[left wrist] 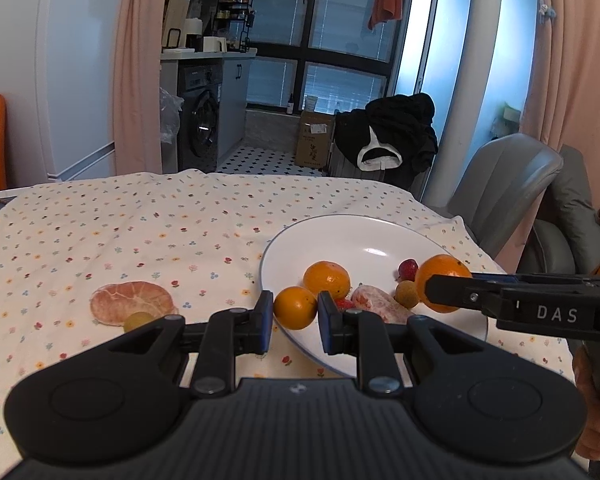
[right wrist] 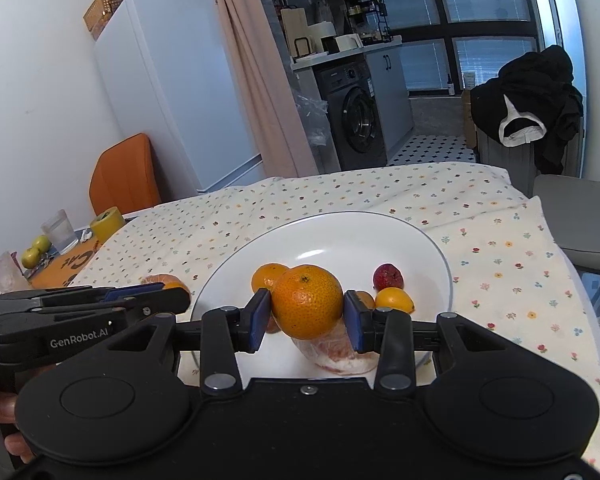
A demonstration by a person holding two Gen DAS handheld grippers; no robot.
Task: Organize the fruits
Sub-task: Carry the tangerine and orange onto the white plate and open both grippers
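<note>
Right tongs [right wrist: 306, 312] clamp a big orange [right wrist: 307, 301] above the white plate [right wrist: 420, 248]. Left tongs [left wrist: 294, 316] grip a small orange [left wrist: 295, 307] at the plate's near rim. Peeled fruit [left wrist: 132, 303] lies on the bench [left wrist: 140, 220] cloth, left of the plate.

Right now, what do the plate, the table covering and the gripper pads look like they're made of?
Plate: likely glazed ceramic; glossy white with light glare and a thin dark rim. Table covering: thin woven fabric, probably cotton; matte, creased, printed with small flowers. Right gripper pads: blue, matte, seemingly rubber or foam, on black plastic fingers.
</note>
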